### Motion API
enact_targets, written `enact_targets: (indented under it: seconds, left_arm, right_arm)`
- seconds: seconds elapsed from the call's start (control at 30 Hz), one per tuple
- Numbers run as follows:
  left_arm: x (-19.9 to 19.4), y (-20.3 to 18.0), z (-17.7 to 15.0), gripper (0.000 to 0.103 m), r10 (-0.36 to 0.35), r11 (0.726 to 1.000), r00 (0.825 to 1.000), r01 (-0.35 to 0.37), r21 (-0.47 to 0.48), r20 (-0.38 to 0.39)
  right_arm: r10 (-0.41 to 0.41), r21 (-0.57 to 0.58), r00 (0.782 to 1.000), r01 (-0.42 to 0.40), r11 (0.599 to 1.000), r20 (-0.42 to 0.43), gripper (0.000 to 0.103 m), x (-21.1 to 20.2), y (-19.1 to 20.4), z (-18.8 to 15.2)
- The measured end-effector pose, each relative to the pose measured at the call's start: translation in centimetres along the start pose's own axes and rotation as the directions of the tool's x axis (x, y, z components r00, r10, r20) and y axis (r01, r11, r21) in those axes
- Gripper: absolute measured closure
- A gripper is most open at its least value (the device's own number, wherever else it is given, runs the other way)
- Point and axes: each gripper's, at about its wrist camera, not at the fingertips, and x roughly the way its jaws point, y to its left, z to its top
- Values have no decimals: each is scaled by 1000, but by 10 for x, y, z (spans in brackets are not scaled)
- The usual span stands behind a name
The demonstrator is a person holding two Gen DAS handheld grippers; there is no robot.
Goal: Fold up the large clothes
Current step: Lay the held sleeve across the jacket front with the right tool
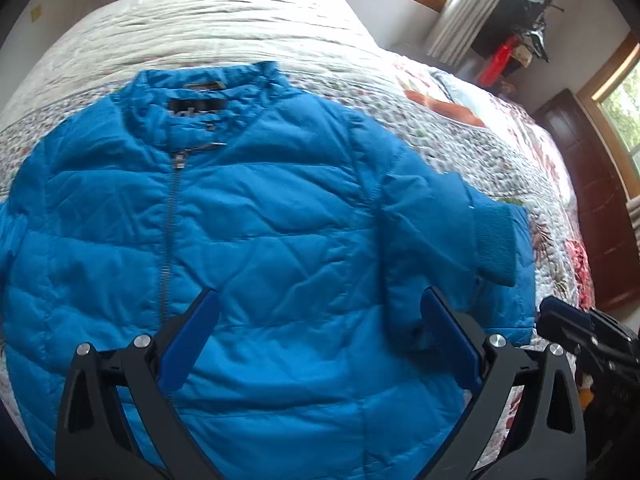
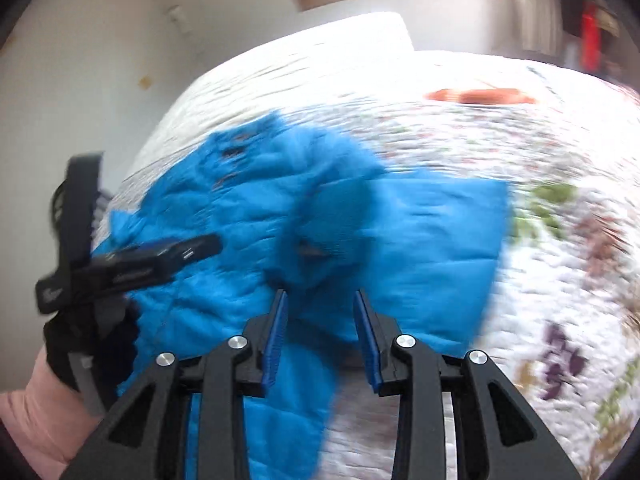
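We are folding the jacket [image 1: 280,220] lying on the bed [image 1: 460,128]; left hand-held gripper [image 1: 320,320] hanging released, right hand-held gripper [image 2: 320,300] released around the sleeve [image 2: 320,320]; we should be gripping near the cuff.

The left wrist camera looks down close over the blue jacket [image 1: 256,216] on the quilted bed [image 1: 224,28], facing the headboard wall. The right wrist camera views the same jacket [image 2: 248,216] from its right edge, blurred; each catches the other's tool.
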Motion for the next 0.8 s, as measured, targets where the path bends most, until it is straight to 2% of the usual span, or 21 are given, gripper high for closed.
enact_targets:
  seconds: [0.1,0.2,0.27,0.37,0.4,0.53,0.6,0.67,0.8]
  left_arm:
    - [17,-28,1,4,-64,997,997,65,35,-42]
    - [39,-49,3,5,-53,996,995,58,65,-84]
    - [52,-57,2,14,-45,996,994,53,78,-103]
    - [62,-62,0,31,-70,994,991,79,75,-118]
    - [62,-61,-1,47,-86,993,990,95,77,-116]
    - [49,-58,-1,79,-93,992,993,98,75,-69]
    - [34,-47,-1,88,-135,989,990,136,50,-37]
    - [17,-34,-1,90,-139,990,990,139,26,6]
    - [-24,7,1,91,-89,995,990,93,-28,108]
  right_arm:
    - [7,111,1000,-6,994,-9,67,-1,-41,-3]
    - [-4,167,1000,9,986,-28,67,3,-64,-10]
    - [8,193,999,-1,981,-35,67,7,-73,-15]
    - [27,218,999,-20,976,-29,67,10,-83,-19]
    - [32,226,999,-25,974,-26,67,10,-85,-19]
    - [46,242,999,-44,969,-5,67,7,-84,-18]
    - [58,244,998,-57,968,2,67,5,-83,-17]
    - [64,235,998,-63,970,4,67,5,-78,-14]
    - [92,187,996,-89,978,-5,67,12,-56,-6]
